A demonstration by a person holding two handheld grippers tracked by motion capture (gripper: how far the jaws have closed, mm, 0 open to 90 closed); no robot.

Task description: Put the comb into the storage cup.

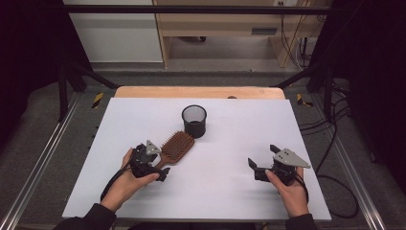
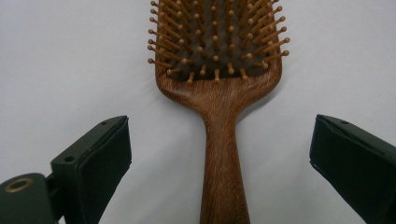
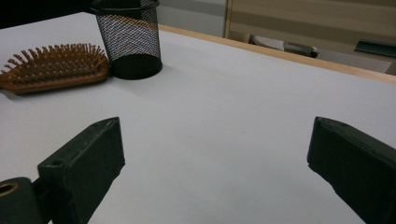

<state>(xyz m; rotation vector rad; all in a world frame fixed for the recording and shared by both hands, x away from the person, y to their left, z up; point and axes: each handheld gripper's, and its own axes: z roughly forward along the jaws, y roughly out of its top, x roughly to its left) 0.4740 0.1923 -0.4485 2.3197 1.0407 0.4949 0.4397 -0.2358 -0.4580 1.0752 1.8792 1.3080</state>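
Left gripper point(image 2: 219, 154), jaws wide apart w/ nothing clamped, straddles the grained wooden handle of a paddle hairbrush point(image 2: 219, 93) lying bristles-up, ball-tipped wooden pins, on white bench point(image 1: 230, 158) beside black mesh cup point(image 1: 194, 120); right gripper point(image 1: 263, 160) also released.

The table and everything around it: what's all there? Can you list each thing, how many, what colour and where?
hairbrush: one, brown wood, bristles up, left of the table's middle, handle between the left gripper's open jaws
mesh cup: one, black, upright, just beyond the brush head
table: one, white top with a wooden far edge
cables: several, black, on the floor at the right
left gripper: one, black, open around the brush handle
right gripper: one, black, open over bare table
hands: two, one holding each gripper
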